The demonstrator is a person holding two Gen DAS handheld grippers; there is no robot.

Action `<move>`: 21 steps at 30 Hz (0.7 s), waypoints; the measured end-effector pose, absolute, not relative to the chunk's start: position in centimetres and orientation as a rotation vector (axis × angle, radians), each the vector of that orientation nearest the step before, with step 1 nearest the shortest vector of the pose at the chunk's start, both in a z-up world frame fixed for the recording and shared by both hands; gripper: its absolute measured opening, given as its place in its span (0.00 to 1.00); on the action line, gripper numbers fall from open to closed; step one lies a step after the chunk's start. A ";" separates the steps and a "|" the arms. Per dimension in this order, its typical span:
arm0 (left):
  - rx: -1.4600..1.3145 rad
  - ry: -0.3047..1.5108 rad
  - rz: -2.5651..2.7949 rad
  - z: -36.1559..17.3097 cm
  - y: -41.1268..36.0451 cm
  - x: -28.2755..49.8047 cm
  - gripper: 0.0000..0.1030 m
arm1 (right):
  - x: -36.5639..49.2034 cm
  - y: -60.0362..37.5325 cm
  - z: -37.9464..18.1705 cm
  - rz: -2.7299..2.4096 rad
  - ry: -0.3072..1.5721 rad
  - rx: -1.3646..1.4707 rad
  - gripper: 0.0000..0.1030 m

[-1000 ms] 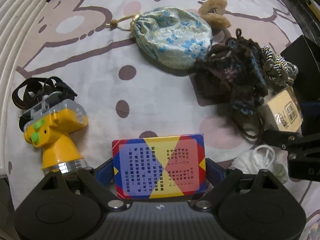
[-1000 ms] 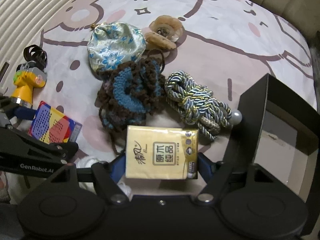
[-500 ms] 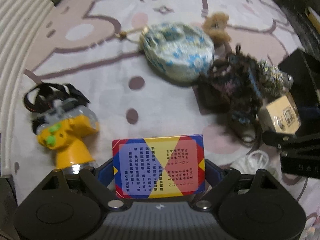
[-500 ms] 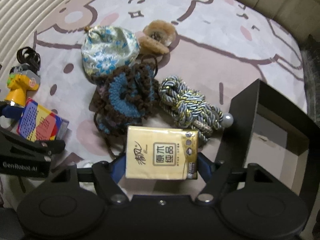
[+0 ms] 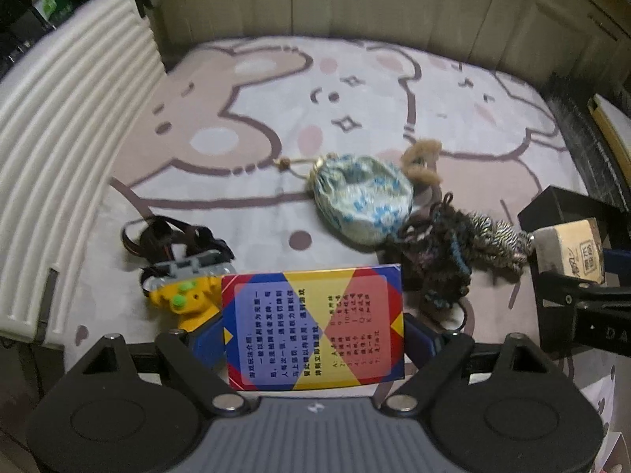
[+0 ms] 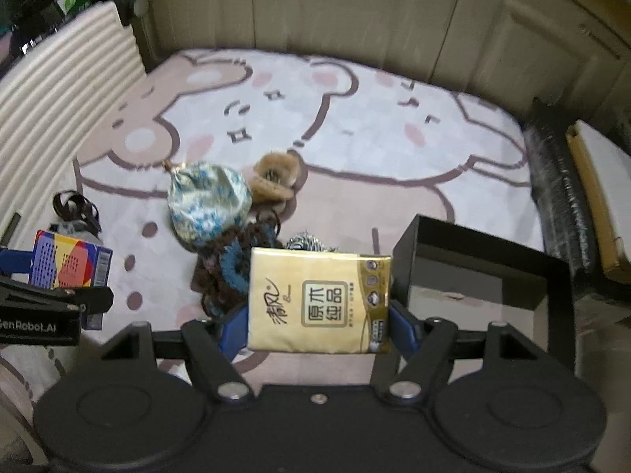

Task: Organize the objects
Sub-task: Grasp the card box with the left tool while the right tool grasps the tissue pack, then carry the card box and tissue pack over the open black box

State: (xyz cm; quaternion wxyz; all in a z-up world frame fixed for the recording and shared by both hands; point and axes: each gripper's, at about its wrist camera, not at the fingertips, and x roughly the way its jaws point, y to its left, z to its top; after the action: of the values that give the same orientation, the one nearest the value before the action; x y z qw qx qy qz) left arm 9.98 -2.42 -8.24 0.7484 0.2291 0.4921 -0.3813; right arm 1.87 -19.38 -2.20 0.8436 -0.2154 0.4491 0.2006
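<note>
**Two boxes in grip, nothing yet boxed**

Pinching a colourful card box (image 5: pixel 313 329) between the blue pads (image 5: pixel 418 337) of the left gripper (image 5: pixel 313 339), jaws pressed against its two short sides, box clear of the rug. Likewise clamping a yellow tissue pack (image 6: pixel 319 301) in the right gripper (image 6: pixel 319 315), blue pads (image 6: pixel 402 329) bearing on both edges, printed face toward the camera.

Hanging just beside the pack, to its right: an open black box (image 6: pixel 481 260), interior appearing empty as far as visible. Judging it the likely destination; neither held item inside it yet.

Lying loose on the cartoon-print rug (image 5: pixel 355 90), further out:
- yellow headlamp (image 5: pixel 185 295) with black strap, near the card box;
- blue-and-white floral pouch (image 5: pixel 363 201), mid-rug;
- brown furry clip (image 5: pixel 424 161), touching the pouch's far side;
- dark crocheted piece (image 6: pixel 228 272) and striped cord bundle (image 5: pixel 497 242), tangled close together near the black box.

Assessing progress as early: two items lifted, none placed, five remaining on the rug. Flagging the crochet and cord as prone to snagging one another on pickup.
</note>
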 end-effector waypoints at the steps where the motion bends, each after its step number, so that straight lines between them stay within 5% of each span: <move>1: 0.491 1.067 -0.833 -7.9 -2.2 9.9 0.86 | 1.6 -19.5 -1.8 0.422 0.938 -0.447 0.71; 21: 0.430 0.938 -0.820 -3.1 -0.5 8.1 0.87 | -1.1 -20.8 2.5 0.392 0.850 -0.404 0.71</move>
State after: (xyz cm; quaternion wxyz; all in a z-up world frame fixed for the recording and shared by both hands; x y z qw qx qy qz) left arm 8.06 -0.50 -3.09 0.7907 0.1997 0.4356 -0.3810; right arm -1.13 -20.85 2.50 0.8730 -0.1932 0.4066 0.1877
